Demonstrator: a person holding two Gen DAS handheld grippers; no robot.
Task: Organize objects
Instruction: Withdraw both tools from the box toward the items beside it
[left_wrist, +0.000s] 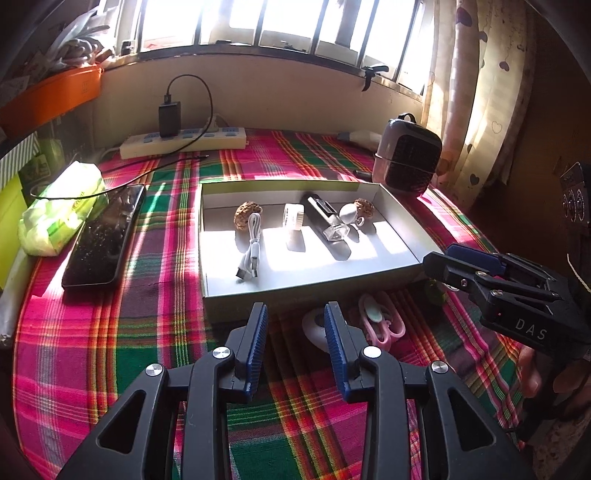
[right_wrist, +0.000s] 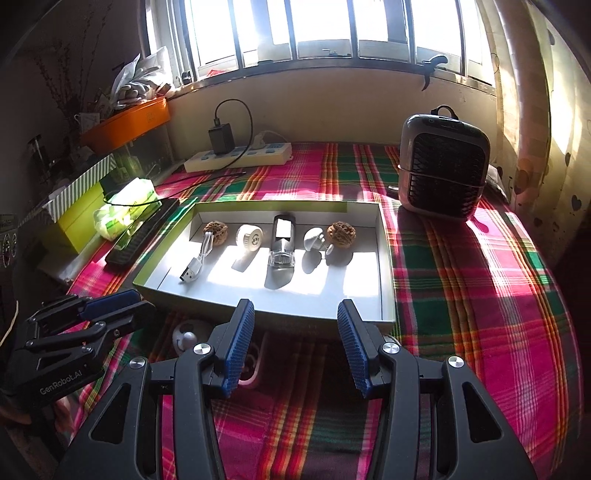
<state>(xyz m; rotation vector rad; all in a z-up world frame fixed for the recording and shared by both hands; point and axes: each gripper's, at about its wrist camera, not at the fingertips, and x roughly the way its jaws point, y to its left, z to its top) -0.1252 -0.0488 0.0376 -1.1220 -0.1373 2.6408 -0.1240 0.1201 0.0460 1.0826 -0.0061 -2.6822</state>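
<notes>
A shallow grey cardboard tray (left_wrist: 229, 295) (right_wrist: 332, 314) lies on the plaid cloth. In it lie two walnuts (left_wrist: 246, 214) (right_wrist: 340, 232), a white USB cable (left_wrist: 251, 251) (right_wrist: 197, 264), a white round cap (left_wrist: 293, 217) (right_wrist: 250, 238), a black-and-clear bottle (left_wrist: 325, 221) (right_wrist: 282, 240) and a small white mushroom-shaped piece (left_wrist: 349, 213) (right_wrist: 314, 238). In front of the tray lie a white round gadget (left_wrist: 314, 326) (right_wrist: 190, 338) and a pink item (left_wrist: 380, 321) (right_wrist: 251, 365). My left gripper (left_wrist: 297, 314) (right_wrist: 122, 306) is open and empty above them. My right gripper (right_wrist: 295, 314) (left_wrist: 439, 262) is open and empty.
A dark phone (left_wrist: 107, 240) (right_wrist: 144, 232) and a green tissue pack (left_wrist: 59, 210) (right_wrist: 127, 208) lie left of the tray. A power strip with a charger (left_wrist: 184, 142) (right_wrist: 240, 155) is at the back. A small fan heater (left_wrist: 406, 155) (right_wrist: 443, 166) stands at the back right.
</notes>
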